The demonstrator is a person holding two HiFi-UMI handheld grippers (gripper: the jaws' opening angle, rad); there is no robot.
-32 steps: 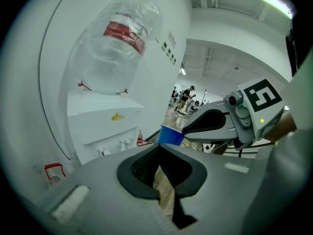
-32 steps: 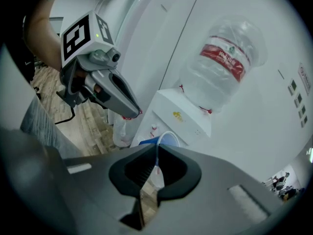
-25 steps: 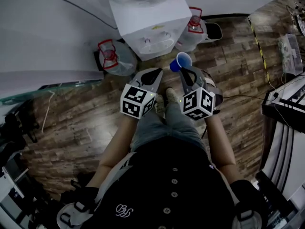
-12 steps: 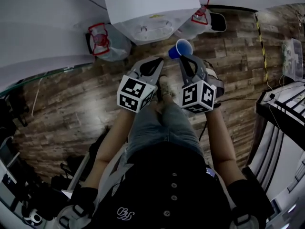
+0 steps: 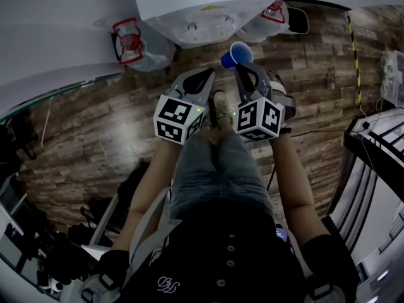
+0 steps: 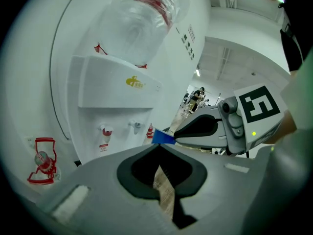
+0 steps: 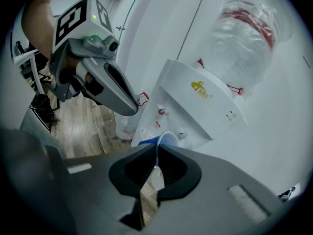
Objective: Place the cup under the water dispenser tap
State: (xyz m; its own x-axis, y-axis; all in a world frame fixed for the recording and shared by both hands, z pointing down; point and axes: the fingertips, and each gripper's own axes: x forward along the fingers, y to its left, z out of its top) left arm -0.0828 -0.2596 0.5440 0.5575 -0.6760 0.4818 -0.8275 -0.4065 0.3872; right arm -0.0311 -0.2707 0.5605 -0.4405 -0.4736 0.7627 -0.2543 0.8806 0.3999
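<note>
Head view, left to right: a bottle with a red handle sits on the wood floor, close to the white dispenser. Below the dispenser's front, the left gripper and the right gripper are held side by side, both pointing at it. The blue cup is held at the right gripper's tips, tilted, with its open mouth facing up. It is in the air, just out from the dispenser's front and right of its middle. A second bottle stands at the dispenser's right.

Left gripper view: the jaws meet at the tips with nothing between them. Past them are the red tap and the pale tap, with the cup off to their right, apart from both.

Right gripper view: the jaws stand narrow, pinching the cup's wall at the rim. The cup shows just below the pale tap and is not yet set under it.
</note>
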